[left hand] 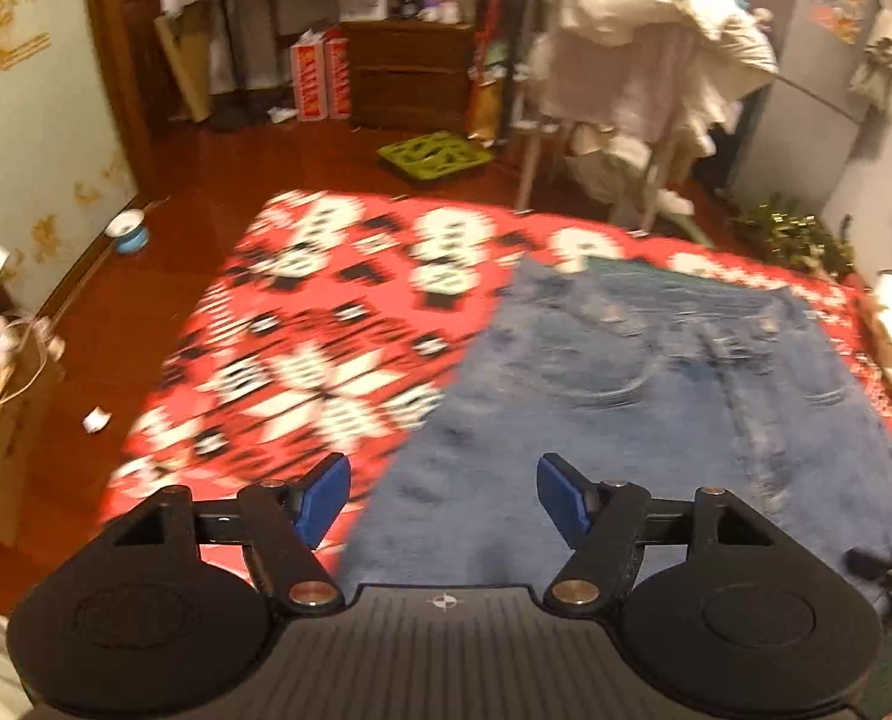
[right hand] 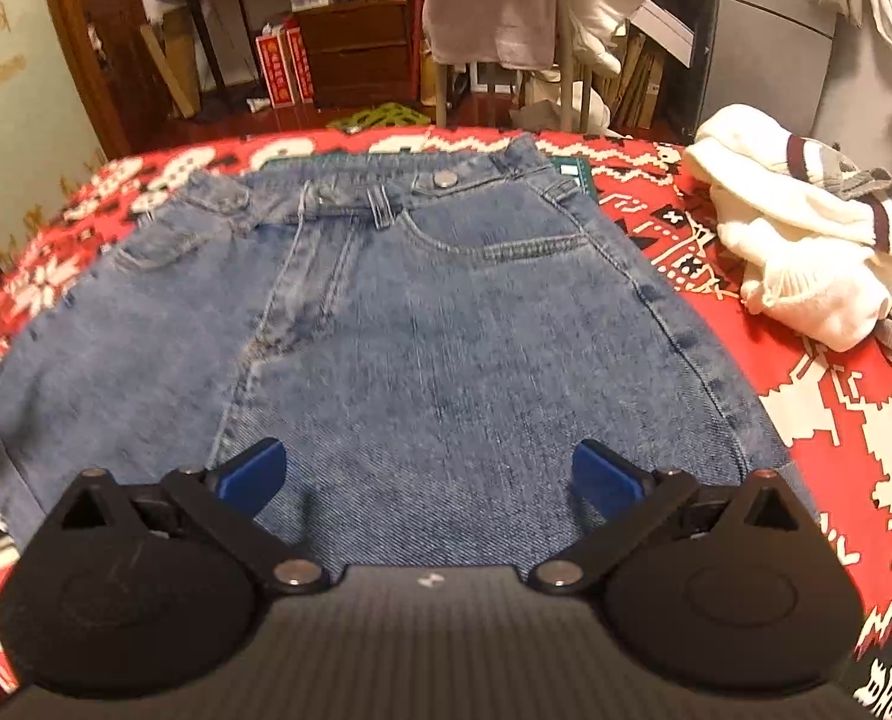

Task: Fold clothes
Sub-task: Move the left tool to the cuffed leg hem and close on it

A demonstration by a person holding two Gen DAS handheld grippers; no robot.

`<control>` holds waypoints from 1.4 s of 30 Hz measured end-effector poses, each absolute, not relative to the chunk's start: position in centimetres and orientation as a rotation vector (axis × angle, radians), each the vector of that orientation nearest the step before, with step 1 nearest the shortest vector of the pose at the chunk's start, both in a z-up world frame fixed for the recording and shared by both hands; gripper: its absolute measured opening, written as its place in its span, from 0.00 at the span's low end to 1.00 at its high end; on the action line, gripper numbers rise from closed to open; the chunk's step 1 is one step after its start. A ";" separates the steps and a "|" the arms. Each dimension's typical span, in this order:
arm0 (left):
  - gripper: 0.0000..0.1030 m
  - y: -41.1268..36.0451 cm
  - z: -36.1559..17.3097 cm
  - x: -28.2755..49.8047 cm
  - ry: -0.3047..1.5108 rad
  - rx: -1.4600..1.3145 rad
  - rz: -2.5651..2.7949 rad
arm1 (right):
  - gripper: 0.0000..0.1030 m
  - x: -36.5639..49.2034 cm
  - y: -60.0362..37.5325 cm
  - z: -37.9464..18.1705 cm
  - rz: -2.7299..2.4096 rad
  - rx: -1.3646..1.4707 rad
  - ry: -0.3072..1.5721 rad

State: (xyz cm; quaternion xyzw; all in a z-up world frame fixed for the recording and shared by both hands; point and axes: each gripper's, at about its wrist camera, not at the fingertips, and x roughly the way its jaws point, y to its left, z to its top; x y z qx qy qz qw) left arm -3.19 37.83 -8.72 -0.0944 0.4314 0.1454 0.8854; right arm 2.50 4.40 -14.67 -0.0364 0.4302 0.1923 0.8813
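Blue denim jeans point(right hand: 434, 312) lie flat on a red patterned bedspread point(right hand: 836, 408), waistband at the far side with its button showing. My right gripper point(right hand: 428, 474) hovers open above the near part of the denim, blue pads wide apart with nothing between them. In the left wrist view the same jeans point(left hand: 626, 408) fill the right half, and my left gripper point(left hand: 443, 492) stands open over their left edge, where denim meets the bedspread point(left hand: 302, 348). That view is blurred by motion.
A white knitted garment with striped cuffs point(right hand: 806, 240) lies crumpled on the bed at the right. Beyond the bed stand a chair draped with pale clothes point(left hand: 644, 60), a dark dresser point(left hand: 410, 72), a green crate point(left hand: 434, 153) and a blue bowl point(left hand: 129, 231) on the floor.
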 end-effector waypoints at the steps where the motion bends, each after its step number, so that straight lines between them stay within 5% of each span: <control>1: 0.65 38.9 -9.0 -3.8 0.908 -0.222 0.307 | 1.00 2.5 4.2 -14.4 0.400 -0.062 0.894; 6: 0.45 42.3 -11.4 -6.0 0.955 -0.328 0.339 | 1.00 2.2 2.9 -13.2 0.389 0.010 0.884; 12: 0.41 44.1 -14.0 -7.0 0.985 -0.419 0.330 | 1.00 2.1 2.5 -12.8 0.399 0.042 0.880; 42: 0.41 48.5 -19.0 -10.9 0.895 -1.140 0.085 | 1.00 2.4 3.7 -13.7 0.421 0.025 0.918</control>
